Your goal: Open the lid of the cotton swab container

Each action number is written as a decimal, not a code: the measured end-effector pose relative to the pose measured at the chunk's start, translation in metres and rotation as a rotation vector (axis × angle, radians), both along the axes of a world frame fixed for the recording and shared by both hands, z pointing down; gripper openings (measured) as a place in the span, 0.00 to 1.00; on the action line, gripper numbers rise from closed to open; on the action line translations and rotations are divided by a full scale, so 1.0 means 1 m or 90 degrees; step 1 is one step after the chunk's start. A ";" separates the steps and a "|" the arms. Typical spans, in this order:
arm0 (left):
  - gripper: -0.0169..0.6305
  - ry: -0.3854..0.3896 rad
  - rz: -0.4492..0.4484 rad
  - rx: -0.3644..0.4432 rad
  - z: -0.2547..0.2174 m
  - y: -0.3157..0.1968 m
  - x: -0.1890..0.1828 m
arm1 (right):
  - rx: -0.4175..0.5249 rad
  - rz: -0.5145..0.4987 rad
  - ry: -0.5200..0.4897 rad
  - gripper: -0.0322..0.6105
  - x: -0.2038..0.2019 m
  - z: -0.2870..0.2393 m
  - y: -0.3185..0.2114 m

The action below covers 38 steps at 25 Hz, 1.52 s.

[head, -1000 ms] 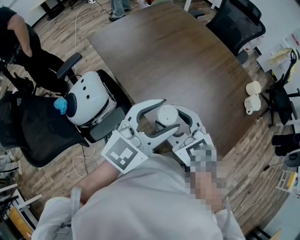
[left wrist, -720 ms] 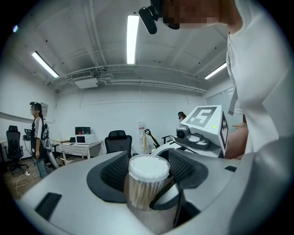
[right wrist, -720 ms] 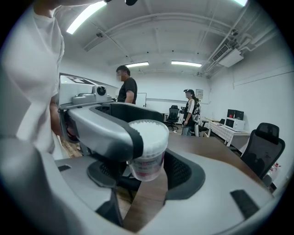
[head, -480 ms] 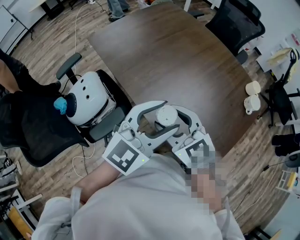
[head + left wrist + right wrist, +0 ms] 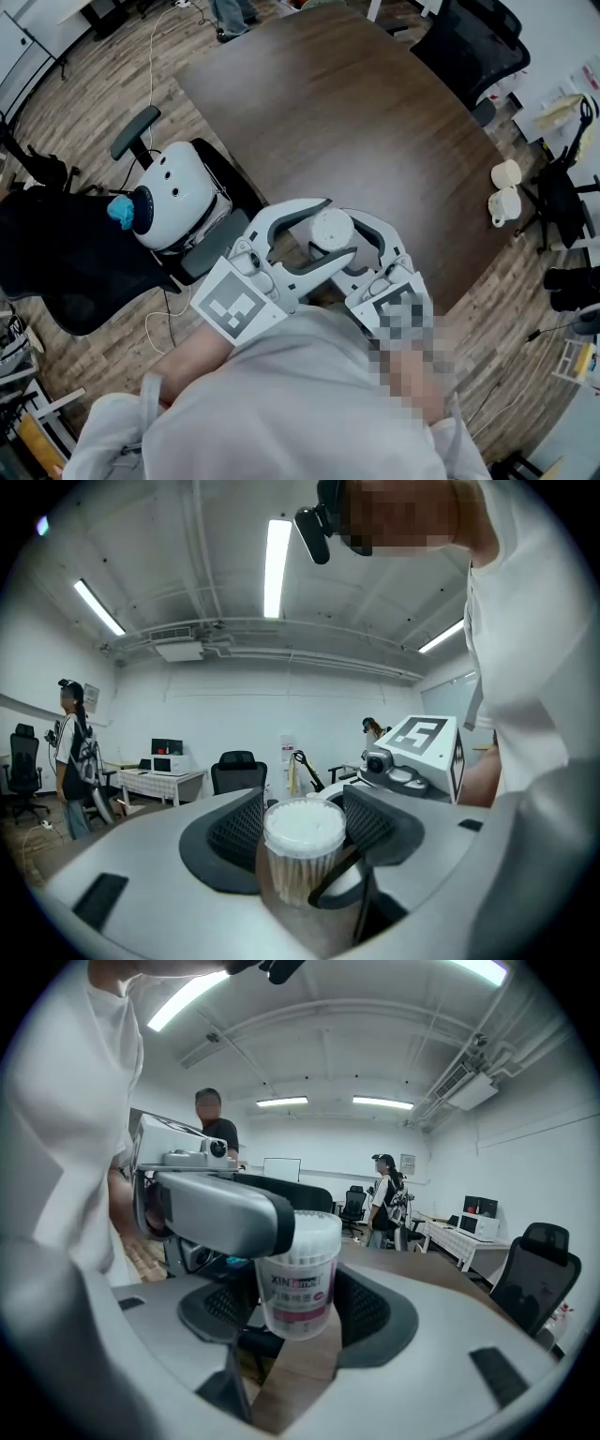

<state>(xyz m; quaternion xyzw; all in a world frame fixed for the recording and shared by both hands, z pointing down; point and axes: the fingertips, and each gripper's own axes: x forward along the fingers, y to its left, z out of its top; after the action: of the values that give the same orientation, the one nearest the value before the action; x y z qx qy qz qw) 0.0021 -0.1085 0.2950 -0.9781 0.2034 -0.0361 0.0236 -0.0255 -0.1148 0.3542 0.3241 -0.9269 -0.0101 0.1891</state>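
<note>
1. Left gripper (image 5: pixel 302 841) is clamped down on the cotton swab container (image 5: pixel 333 228), with the pads snug against the top end where the white lid (image 5: pixel 302 819) sits, far as I can see.
2. Right gripper (image 5: pixel 296 1302) comes in from the other side, closed on the labelled body.
3. The container's upright between both tools, right at the near edge of the brown table (image 5: pixel 375 122). Lid's on.
</note>
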 end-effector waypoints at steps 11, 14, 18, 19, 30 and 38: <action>0.45 0.024 0.017 -0.035 -0.004 0.000 -0.001 | 0.049 -0.006 -0.018 0.45 0.001 -0.008 0.002; 0.45 0.032 0.022 -0.038 -0.006 0.001 -0.001 | 0.060 -0.006 -0.032 0.45 0.001 -0.010 0.003; 0.45 0.068 0.030 -0.078 -0.009 0.002 -0.002 | 0.069 -0.004 -0.052 0.45 0.002 -0.012 0.004; 0.44 0.074 0.033 -0.083 -0.010 0.002 -0.003 | 0.070 -0.004 -0.053 0.44 0.003 -0.011 0.004; 0.45 0.046 0.029 -0.045 -0.009 0.003 0.000 | 0.069 0.003 -0.044 0.44 0.006 -0.009 0.003; 0.45 0.019 0.020 -0.013 -0.007 0.006 0.000 | 0.062 0.004 -0.042 0.44 0.005 -0.006 0.005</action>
<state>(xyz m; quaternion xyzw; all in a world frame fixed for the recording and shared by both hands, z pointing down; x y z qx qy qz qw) 0.0025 -0.1020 0.2884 -0.9819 0.1878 -0.0231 0.0108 -0.0201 -0.1096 0.3483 0.3357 -0.9300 -0.0441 0.1426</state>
